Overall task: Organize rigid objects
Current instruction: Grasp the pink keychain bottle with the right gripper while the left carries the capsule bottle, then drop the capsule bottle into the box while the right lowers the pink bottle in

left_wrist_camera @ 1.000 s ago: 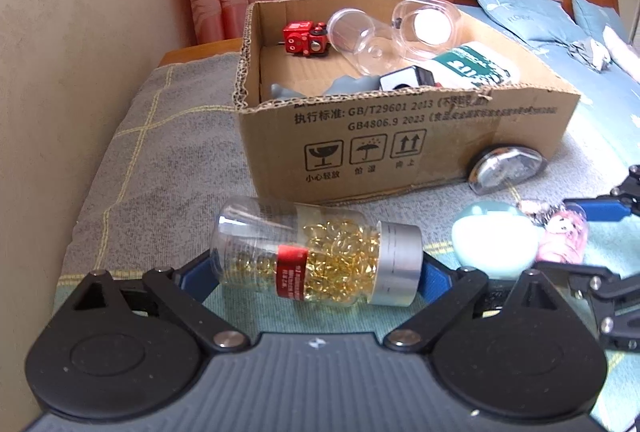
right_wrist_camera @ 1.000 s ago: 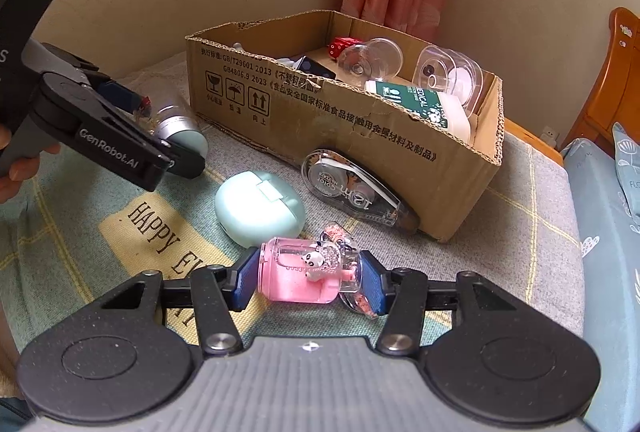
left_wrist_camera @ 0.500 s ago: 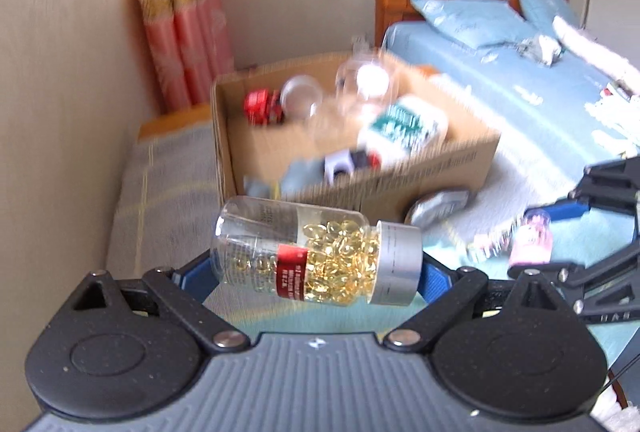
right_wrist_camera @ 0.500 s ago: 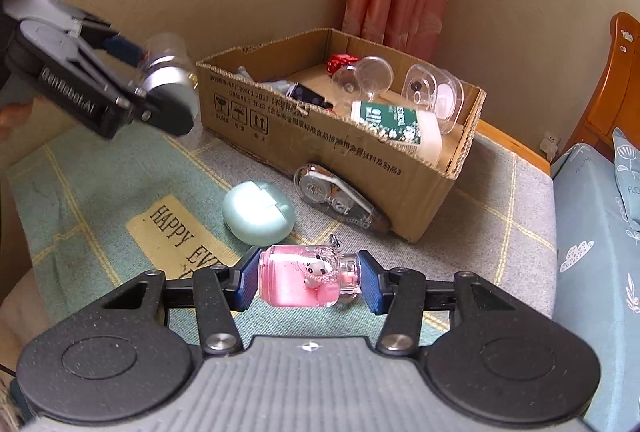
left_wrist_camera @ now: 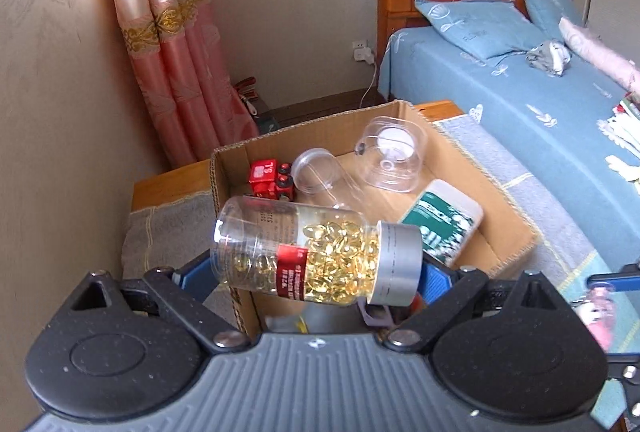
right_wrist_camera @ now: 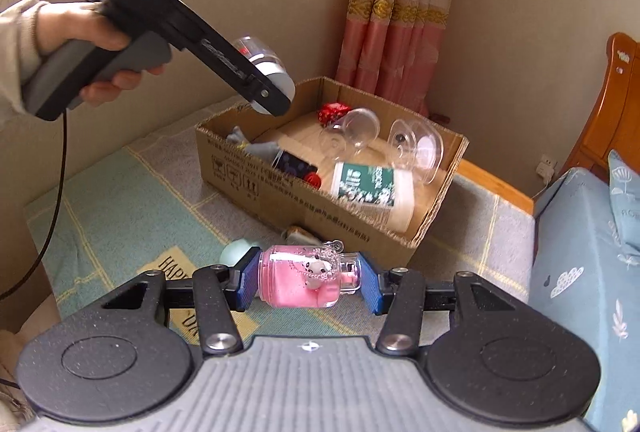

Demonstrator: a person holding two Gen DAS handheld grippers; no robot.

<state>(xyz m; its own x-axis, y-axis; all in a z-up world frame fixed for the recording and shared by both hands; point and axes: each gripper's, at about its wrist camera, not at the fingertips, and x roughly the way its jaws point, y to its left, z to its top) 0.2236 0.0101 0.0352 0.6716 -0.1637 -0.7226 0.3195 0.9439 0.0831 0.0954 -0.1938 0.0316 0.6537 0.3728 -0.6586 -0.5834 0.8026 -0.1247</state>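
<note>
Between the blue pads of the left gripper (left_wrist_camera: 316,272) lies a capsule bottle (left_wrist_camera: 316,256), clamped end to end, its silver cap toward the right pad and its clear base toward the left, tilted slightly cap-down. Just beyond and below it sits the open box (left_wrist_camera: 516,236), holding a red toy (left_wrist_camera: 270,177), a clear cup (left_wrist_camera: 320,175), a clear round case (left_wrist_camera: 390,153) and a green-labelled tub (left_wrist_camera: 442,224). From the right wrist view, the right gripper (right_wrist_camera: 310,284) is closed on a pink charm bottle (right_wrist_camera: 304,278), gripped lengthwise and held off the blanket (right_wrist_camera: 132,199). Ahead of it a mint case (right_wrist_camera: 238,252) rests on the blanket, close to the box's near wall. Up and to the left, a hand (right_wrist_camera: 86,35) holds the left gripper over the box's near left corner.
</note>
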